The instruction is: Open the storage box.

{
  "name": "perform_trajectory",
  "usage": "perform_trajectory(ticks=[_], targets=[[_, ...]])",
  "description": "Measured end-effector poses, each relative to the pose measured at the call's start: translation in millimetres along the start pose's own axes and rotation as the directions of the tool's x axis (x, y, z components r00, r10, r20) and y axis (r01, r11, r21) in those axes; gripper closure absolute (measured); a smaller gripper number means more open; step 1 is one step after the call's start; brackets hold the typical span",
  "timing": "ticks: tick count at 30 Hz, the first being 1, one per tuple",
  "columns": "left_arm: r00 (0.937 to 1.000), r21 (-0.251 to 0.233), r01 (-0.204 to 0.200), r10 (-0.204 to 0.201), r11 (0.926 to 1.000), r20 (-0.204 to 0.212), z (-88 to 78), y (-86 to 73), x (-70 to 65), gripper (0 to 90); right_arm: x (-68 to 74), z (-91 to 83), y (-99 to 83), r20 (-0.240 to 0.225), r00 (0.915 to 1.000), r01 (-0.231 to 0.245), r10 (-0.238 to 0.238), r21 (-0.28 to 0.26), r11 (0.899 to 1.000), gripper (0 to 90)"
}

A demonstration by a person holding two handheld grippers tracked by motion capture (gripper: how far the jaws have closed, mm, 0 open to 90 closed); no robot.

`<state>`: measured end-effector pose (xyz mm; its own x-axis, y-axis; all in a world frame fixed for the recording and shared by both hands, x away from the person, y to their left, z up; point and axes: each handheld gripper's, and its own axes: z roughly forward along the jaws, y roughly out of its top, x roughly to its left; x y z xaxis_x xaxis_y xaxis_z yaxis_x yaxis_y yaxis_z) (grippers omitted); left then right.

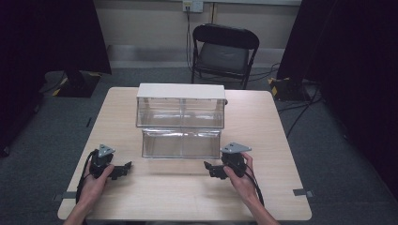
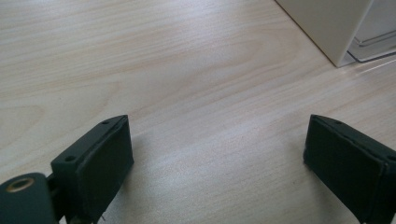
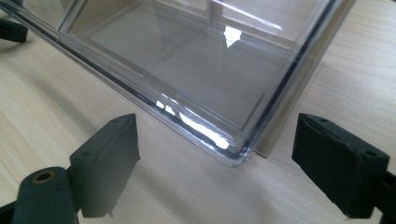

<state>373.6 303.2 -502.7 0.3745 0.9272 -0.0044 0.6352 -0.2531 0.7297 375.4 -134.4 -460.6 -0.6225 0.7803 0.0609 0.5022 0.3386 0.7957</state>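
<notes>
In the high view, a pale wood-grain table (image 1: 187, 192) with rounded corners is being shown, and a clear plastic organizer (image 1: 180, 119) is sitting at its middle: a white flat top over glossy see-through walls, with a lower clear drawer (image 1: 181, 143) being presented pulled forward toward the person. The left gripper (image 1: 123, 168) is being held in the left hand (image 1: 96, 180) near the table's front left, its black jaws being pointed inward toward the drawer and well apart from it. The right gripper (image 1: 209, 168) is being gripped by the right hand (image 1: 239, 176) just off the drawer's front right corner, jaws being aimed inward too. A grey three-cornered plate is being carried on top of each. Both forearms are being laid in from the bottom edge. A black folding chair (image 1: 224, 52) is being seen beyond the table. In the left gripper view, the two flat, matte black jaws are being held spread wide over bare table, with the organizer's white corner (image 2: 329, 28) being caught at upper right, apart from them. In the right gripper view, the jaws are likewise being held spread wide, nothing pinched, and the drawer's rounded, shiny clear corner (image 3: 236, 156) is being framed between them, just ahead; ribbed dividers are being glimpsed through its walls.
</notes>
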Motion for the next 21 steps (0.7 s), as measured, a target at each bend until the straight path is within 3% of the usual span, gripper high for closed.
perform_trajectory(ticks=[11, 21], targets=[[1.0000, 0.002, -0.002, 0.002, 1.0000, -0.004, -0.1, 0.1, -0.2, 7.3, 0.2, 12.8, 0.3, 0.008, 0.9997, -0.022, 0.022, -0.007, 1.000, 13.9], [1.0000, 0.001, -0.001, 0.001, 1.0000, -0.007, -0.1, 0.1, -0.5, 7.4, -0.6, 9.5, 2.5, -0.008, 0.9994, -0.033, 0.033, -0.028, 0.999, 13.4]])
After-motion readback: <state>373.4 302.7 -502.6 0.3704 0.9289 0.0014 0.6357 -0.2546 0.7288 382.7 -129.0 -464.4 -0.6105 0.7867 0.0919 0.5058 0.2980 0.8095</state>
